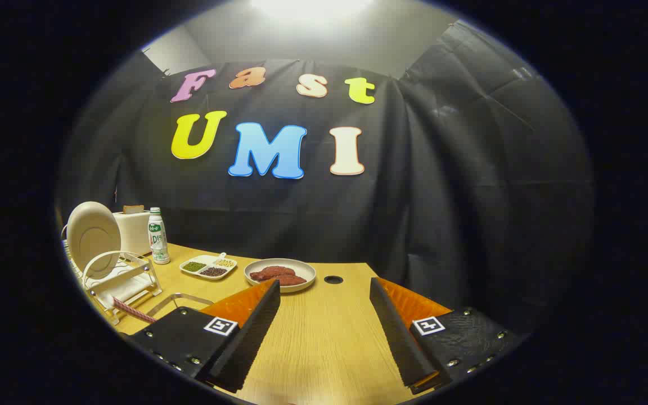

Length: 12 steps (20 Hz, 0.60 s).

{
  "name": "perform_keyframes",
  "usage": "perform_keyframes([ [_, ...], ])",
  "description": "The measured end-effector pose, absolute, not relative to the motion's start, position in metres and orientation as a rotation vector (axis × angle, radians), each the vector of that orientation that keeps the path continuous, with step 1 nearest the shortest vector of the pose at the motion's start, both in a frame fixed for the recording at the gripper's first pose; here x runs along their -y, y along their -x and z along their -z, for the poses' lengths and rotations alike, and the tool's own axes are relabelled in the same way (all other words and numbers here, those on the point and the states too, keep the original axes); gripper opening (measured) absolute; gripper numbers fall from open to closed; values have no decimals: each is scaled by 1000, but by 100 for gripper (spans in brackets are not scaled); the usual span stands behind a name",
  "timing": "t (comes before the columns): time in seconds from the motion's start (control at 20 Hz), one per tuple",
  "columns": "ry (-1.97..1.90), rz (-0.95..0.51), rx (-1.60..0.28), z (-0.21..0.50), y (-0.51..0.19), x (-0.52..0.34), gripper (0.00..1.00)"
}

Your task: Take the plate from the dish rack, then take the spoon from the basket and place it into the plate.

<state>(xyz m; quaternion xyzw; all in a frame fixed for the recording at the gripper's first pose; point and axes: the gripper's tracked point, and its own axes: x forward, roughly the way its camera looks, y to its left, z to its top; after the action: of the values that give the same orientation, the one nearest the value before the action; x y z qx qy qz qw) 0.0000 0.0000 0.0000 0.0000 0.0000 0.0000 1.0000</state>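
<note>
Cream plate (93,236), upright in dish rack (124,281) at ten o'clock, probably rigid, slick, breakable: pinch its rim; gripper (324,332) spread wide, empty.

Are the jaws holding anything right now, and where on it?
Nothing held. The gripper is open over bare table; the plate stands in the dish rack.

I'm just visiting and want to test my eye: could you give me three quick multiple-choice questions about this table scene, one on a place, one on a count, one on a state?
1. Where is the white plate?
A. upright in the dish rack
B. flat between the tongs
C. on the toaster

2. How many sections does the small divided tray have?
A. one
B. three
C. six

3. How are the tongs set?
A. shut on a spoon
B. open, holding nothing
C. shut on the bottle

Answers: 1 A, it stands on edge in the rack; 2 B, three fillings show; 3 B, bare table lies between the fingers.
</note>
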Motion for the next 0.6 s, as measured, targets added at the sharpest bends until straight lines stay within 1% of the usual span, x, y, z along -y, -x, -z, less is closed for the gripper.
perform_keyframes([
  [0.3, 7, 78, -27, -53, 67, -35, 97],
  [0.6, -9, 66, -73, -90, 121, -113, 97],
])
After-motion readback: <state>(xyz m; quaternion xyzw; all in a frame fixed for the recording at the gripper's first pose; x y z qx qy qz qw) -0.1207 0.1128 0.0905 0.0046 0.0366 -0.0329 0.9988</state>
